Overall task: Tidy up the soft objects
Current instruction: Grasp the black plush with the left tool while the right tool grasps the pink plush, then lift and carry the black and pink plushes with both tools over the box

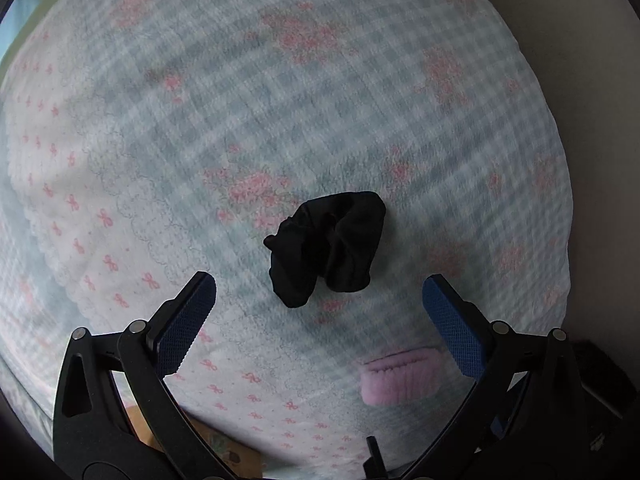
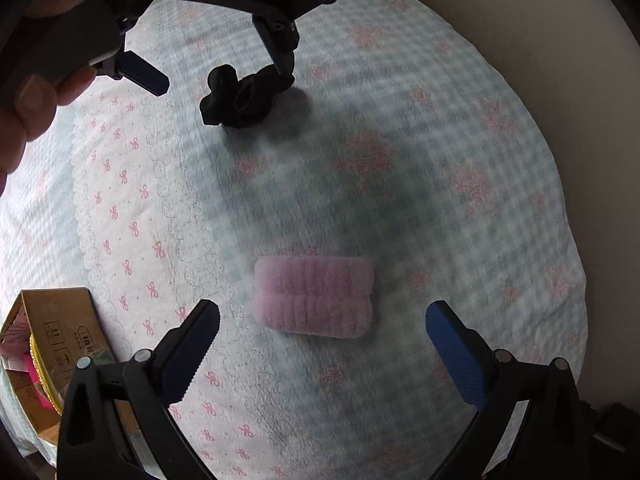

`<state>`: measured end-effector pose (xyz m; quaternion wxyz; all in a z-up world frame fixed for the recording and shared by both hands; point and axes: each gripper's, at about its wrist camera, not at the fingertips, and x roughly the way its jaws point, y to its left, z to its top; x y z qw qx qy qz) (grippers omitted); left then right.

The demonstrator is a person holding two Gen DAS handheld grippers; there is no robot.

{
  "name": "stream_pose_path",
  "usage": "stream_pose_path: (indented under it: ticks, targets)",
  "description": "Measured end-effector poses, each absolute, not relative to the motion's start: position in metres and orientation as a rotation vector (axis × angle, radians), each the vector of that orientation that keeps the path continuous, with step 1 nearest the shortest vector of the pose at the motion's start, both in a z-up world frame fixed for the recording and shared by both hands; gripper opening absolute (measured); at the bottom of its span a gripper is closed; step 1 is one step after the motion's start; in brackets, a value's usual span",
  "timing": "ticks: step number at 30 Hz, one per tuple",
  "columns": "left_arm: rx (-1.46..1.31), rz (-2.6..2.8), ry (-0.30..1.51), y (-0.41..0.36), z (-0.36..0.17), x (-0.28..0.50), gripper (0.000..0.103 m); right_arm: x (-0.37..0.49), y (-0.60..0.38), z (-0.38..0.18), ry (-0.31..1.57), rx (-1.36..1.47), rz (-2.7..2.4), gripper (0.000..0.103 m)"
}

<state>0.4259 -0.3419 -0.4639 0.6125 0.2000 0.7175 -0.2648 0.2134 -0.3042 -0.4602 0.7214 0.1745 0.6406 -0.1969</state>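
A crumpled black cloth lies on the checked bedspread. My left gripper is open and empty, its tips on either side of the cloth's near end; it shows from outside in the right wrist view, over the black cloth. A folded fluffy pink cloth lies nearer on the bedspread. My right gripper is open and empty, its tips either side of the pink cloth. The pink cloth also shows in the left wrist view.
An open cardboard box with pink and yellow things inside stands by the bed's left edge. A pale wall or headboard runs along the right. A hand holds the left gripper.
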Motion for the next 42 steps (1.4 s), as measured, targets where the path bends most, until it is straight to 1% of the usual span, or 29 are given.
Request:
stream_pose_path:
  ticks: [3, 6, 12, 13, 14, 15, 16, 17, 19, 20, 21, 22, 24, 28, 35, 42]
  targets:
    - [0.411, -0.602, 1.713, -0.346, -0.489, 0.433, 0.102, 0.219, -0.298, -0.479, 1.434, 0.411, -0.438, 0.103]
    - [0.407, -0.584, 1.746, -0.348, -0.509, 0.437, 0.099, 0.224, -0.296, -0.495, 1.463, 0.435, -0.448, 0.103]
    - [0.397, -0.570, 1.793, -0.354, -0.531, 0.442, 0.094, 0.233, -0.309, -0.516, 1.505, 0.463, -0.501, 0.103]
    - [0.406, -0.568, 1.792, -0.356, -0.534, 0.442, 0.093, 0.234, -0.312, -0.520, 1.516, 0.469, -0.499, 0.102]
    - [0.416, -0.563, 1.791, -0.358, -0.537, 0.443, 0.093, 0.232, -0.313, -0.523, 1.517, 0.485, -0.493, 0.096]
    - [0.421, -0.558, 1.786, -0.360, -0.538, 0.442, 0.090, 0.231, -0.315, -0.525, 1.514, 0.502, -0.485, 0.090]
    - [0.423, -0.552, 1.782, -0.361, -0.540, 0.441, 0.083, 0.229, -0.316, -0.527, 1.517, 0.513, -0.476, 0.079]
    - [0.424, -0.547, 1.776, -0.362, -0.542, 0.441, 0.078, 0.226, -0.318, -0.529, 1.522, 0.512, -0.471, 0.074]
    - [0.442, -0.532, 1.746, -0.362, -0.541, 0.438, 0.062, 0.222, -0.317, -0.531, 1.510, 0.499, -0.463, 0.068]
    - [0.460, -0.524, 1.728, -0.361, -0.539, 0.437, 0.056, 0.221, -0.319, -0.530, 1.504, 0.506, -0.456, 0.066]
    - [0.466, -0.525, 1.714, -0.357, -0.536, 0.438, 0.043, 0.216, -0.321, -0.529, 1.499, 0.514, -0.450, 0.065]
    - [0.463, -0.531, 1.704, -0.355, -0.532, 0.439, 0.038, 0.214, -0.324, -0.528, 1.495, 0.520, -0.445, 0.062]
    - [0.458, -0.532, 1.687, -0.352, -0.526, 0.443, 0.033, 0.212, -0.328, -0.526, 1.490, 0.523, -0.437, 0.058]
    - [0.429, -0.544, 1.680, -0.345, -0.516, 0.449, 0.029, 0.210, -0.335, -0.519, 1.476, 0.519, -0.425, 0.050]
    - [0.438, -0.569, 1.646, -0.352, -0.496, 0.434, 0.029, 0.202, -0.344, -0.497, 1.456, 0.530, -0.408, 0.037]
    - [0.404, -0.568, 1.619, -0.346, -0.461, 0.409, 0.029, 0.184, -0.362, -0.457, 1.409, 0.501, -0.416, 0.035]
